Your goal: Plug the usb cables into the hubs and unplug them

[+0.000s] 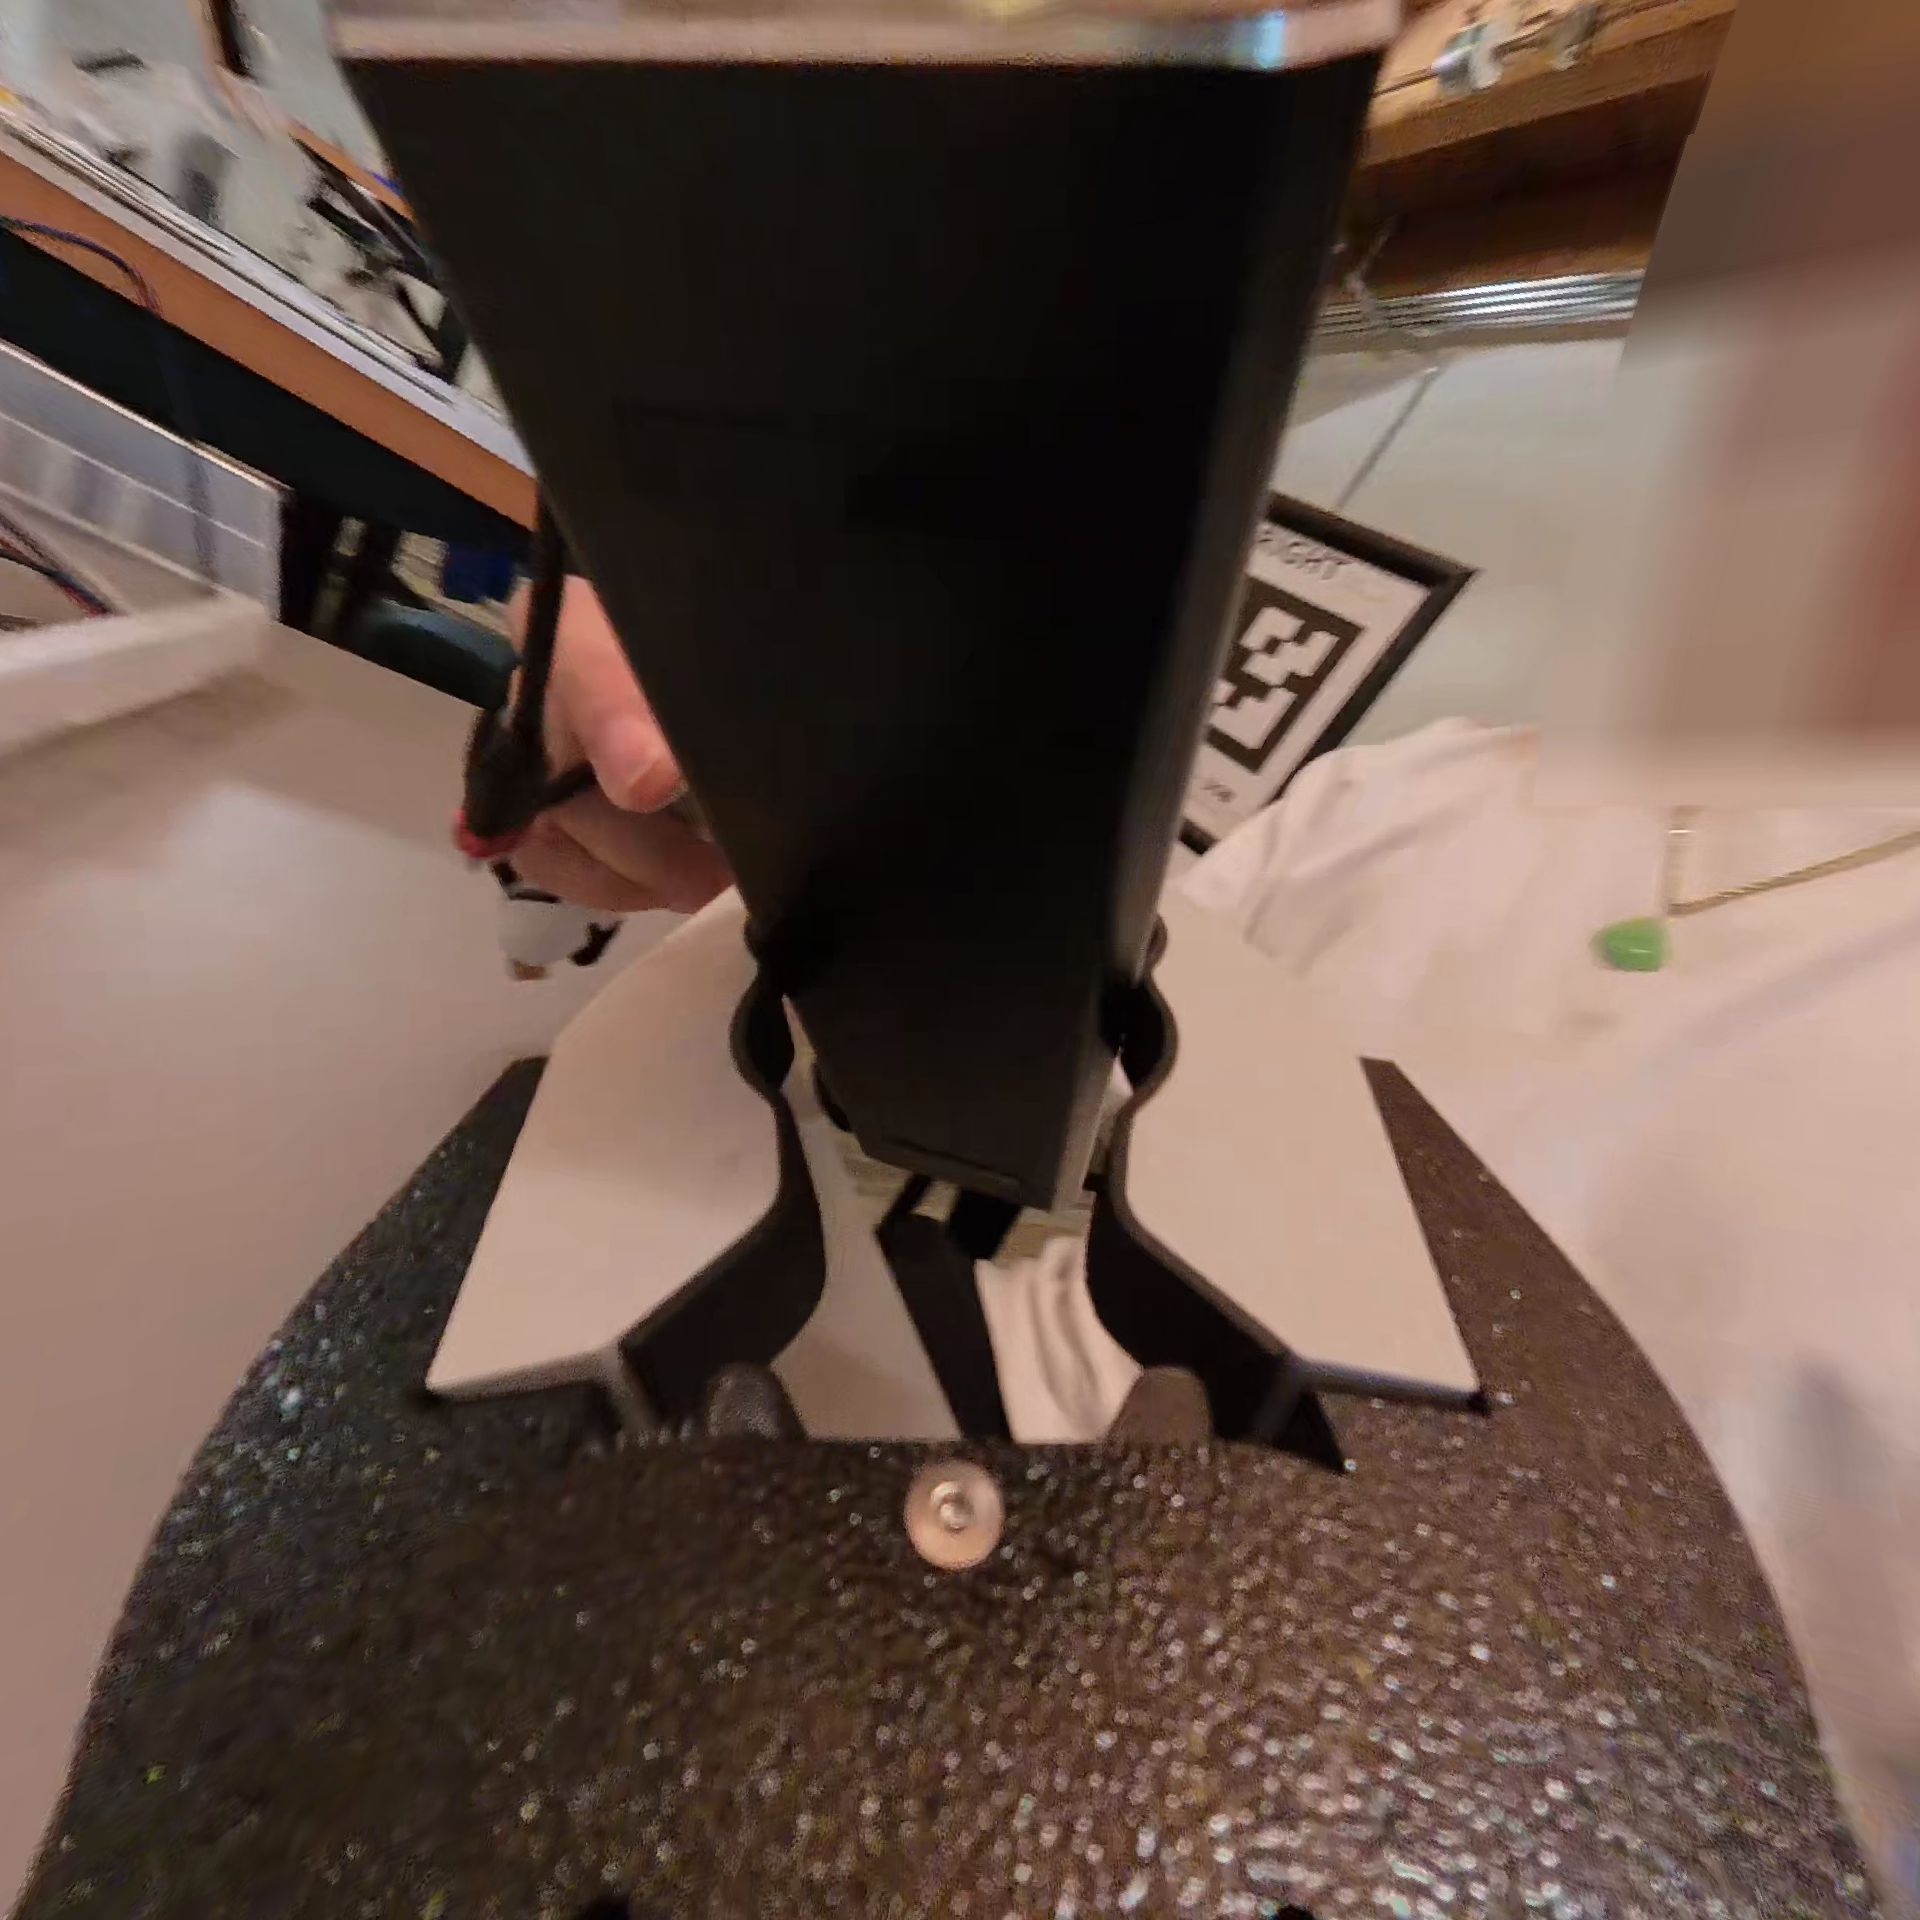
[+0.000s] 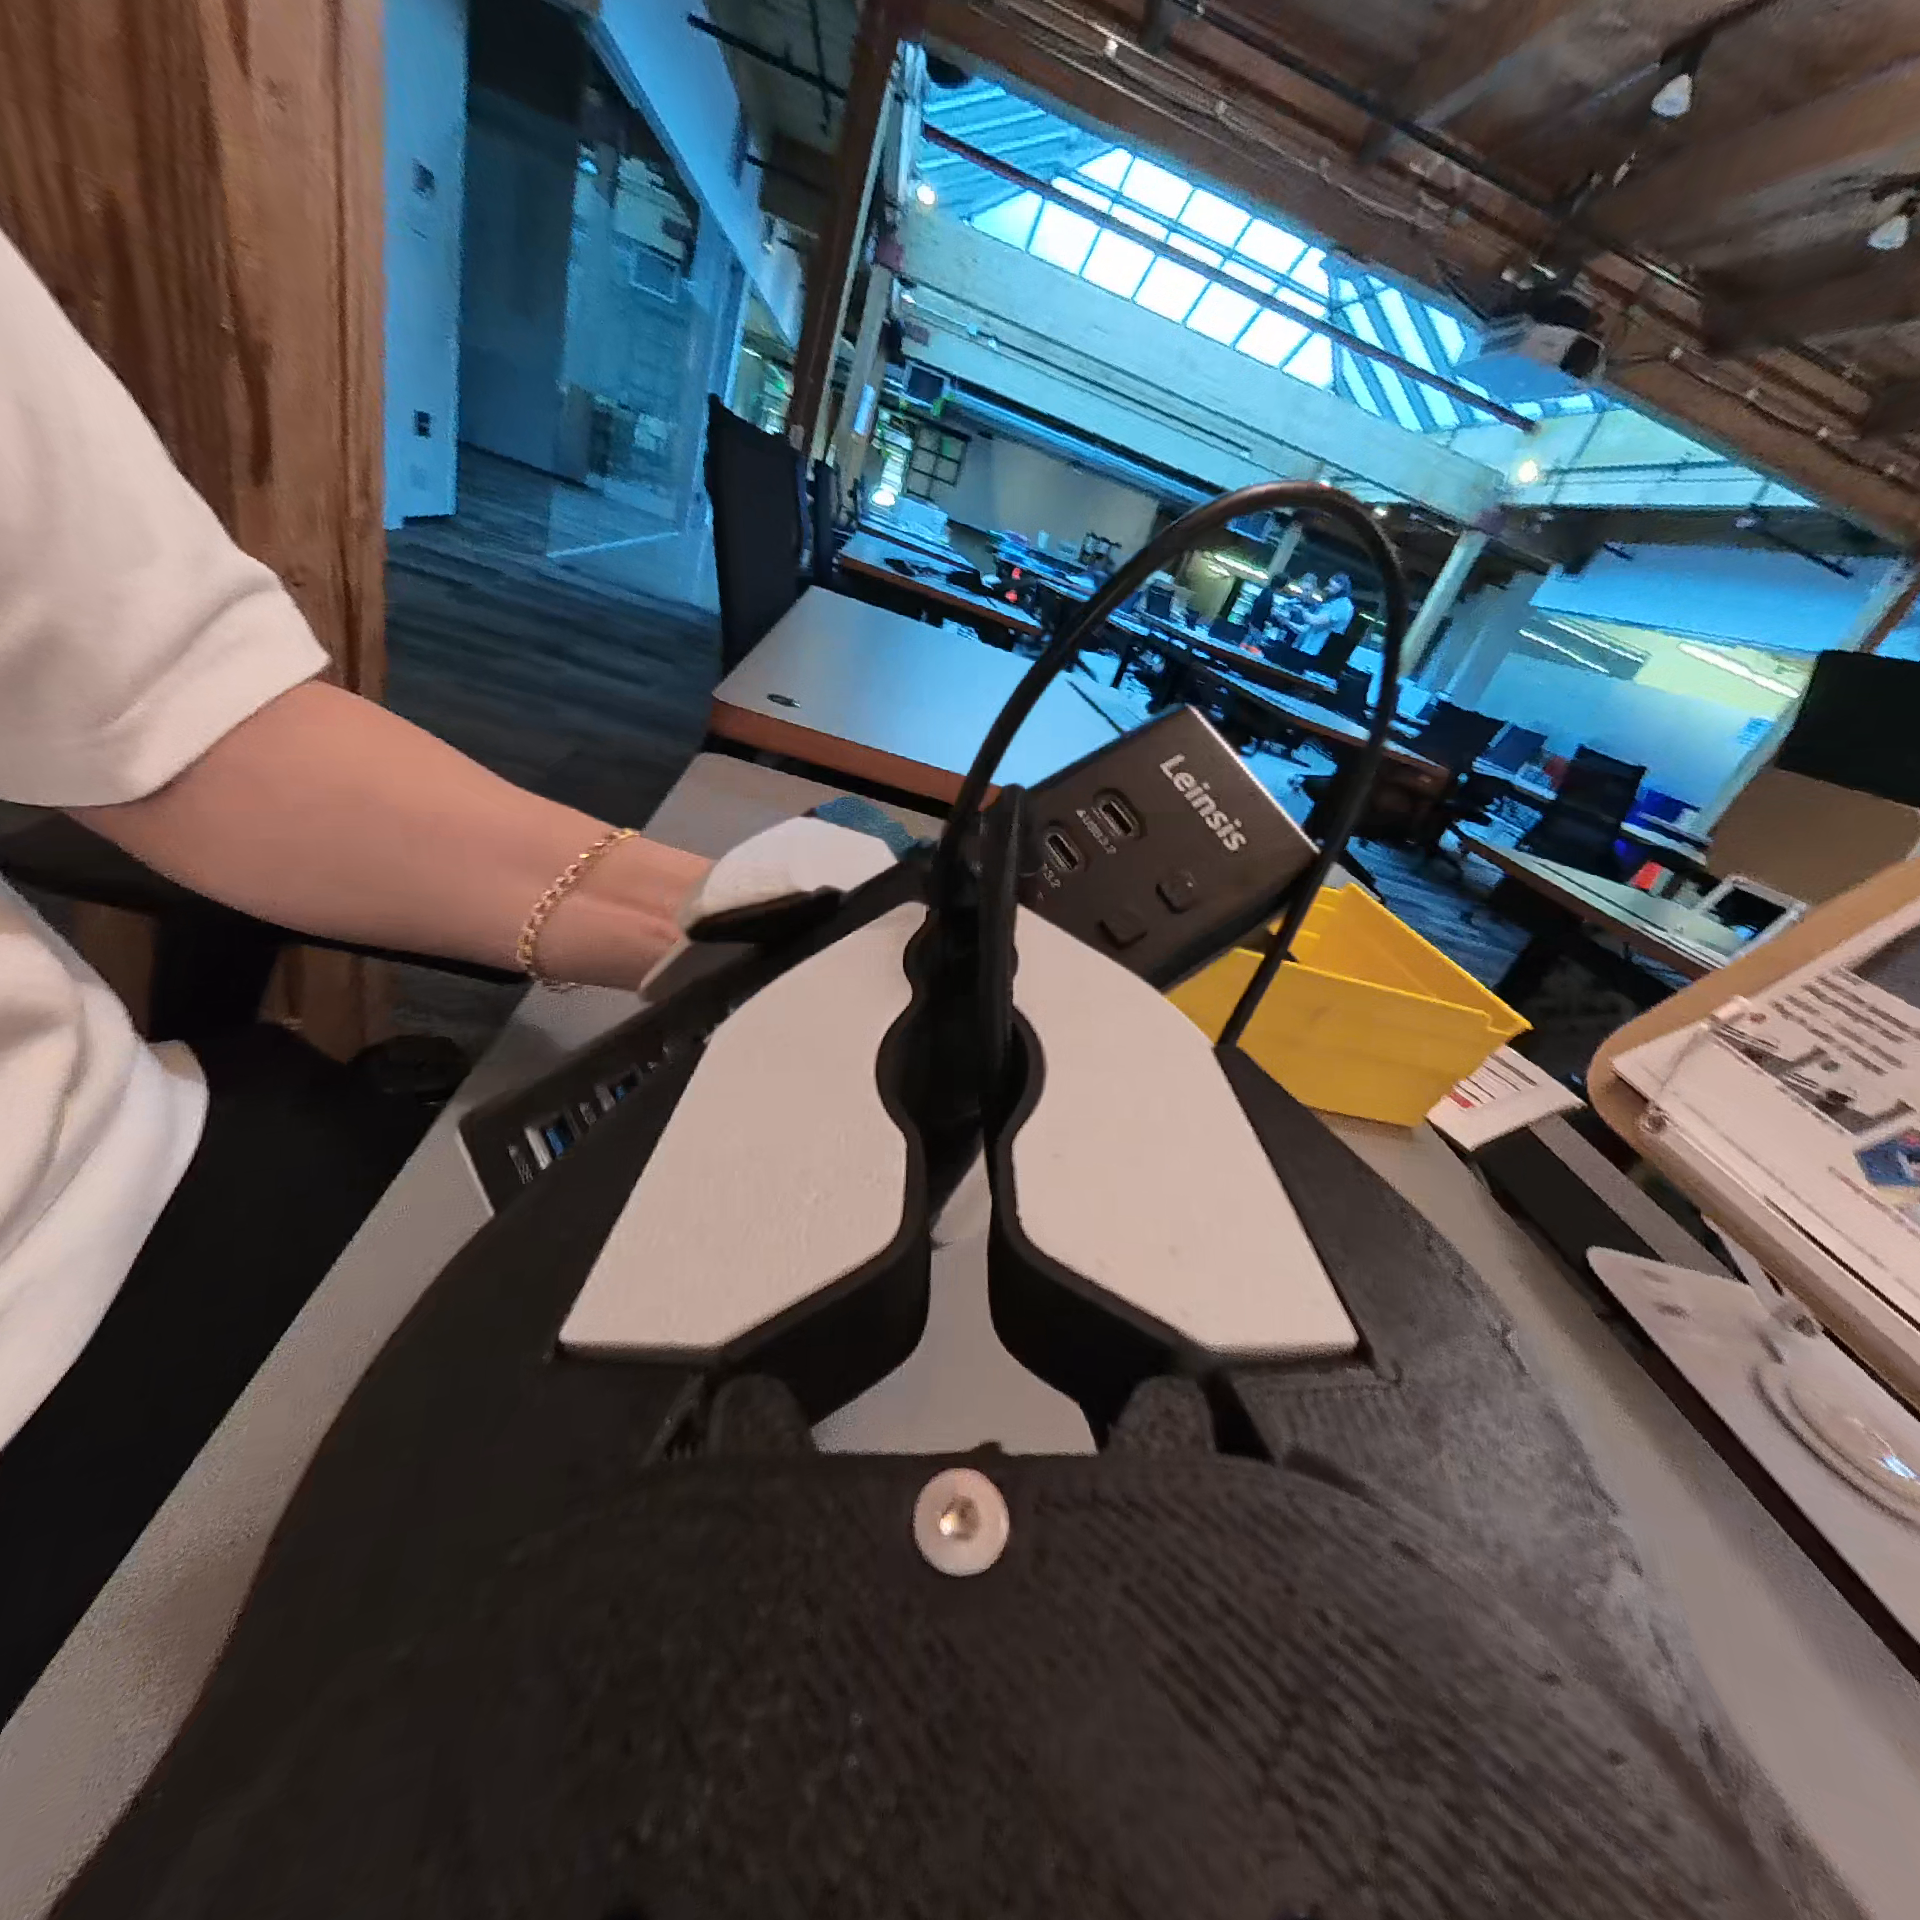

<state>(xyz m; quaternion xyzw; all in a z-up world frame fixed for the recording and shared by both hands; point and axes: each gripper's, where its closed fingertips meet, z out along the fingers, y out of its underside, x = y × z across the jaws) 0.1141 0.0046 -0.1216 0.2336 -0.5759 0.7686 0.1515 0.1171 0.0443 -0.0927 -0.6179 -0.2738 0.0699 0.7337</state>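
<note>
Left gripper (image 1: 951, 1039) jaws clamp hub (image 1: 883, 468); right gripper (image 2: 961, 997) apparently grips cable (image 2: 1195, 520), plug hidden.

This is a big open-plan workshop-office in a converted industrial building. Overhead run heavy timber beams (image 2: 1621, 177) with pipes and lamps, and a long skylight (image 2: 1195, 260) lets in bluish daylight. A thick wooden post (image 2: 208, 312) stands close by on the left. Rows of long desks (image 2: 1226, 665) stretch back across the hall, crowded with monitors, dark chairs and gear, and a few people (image 2: 1314, 613) stand far off among them. Nearer, the grey surface (image 2: 1714, 1621) carries a yellow parts bin (image 2: 1382, 1018) and a clipboard (image 2: 1787, 1081) of printed sheets. A square black-and-white marker (image 1: 1309, 665) adds to the look of a robotics lab.
</note>
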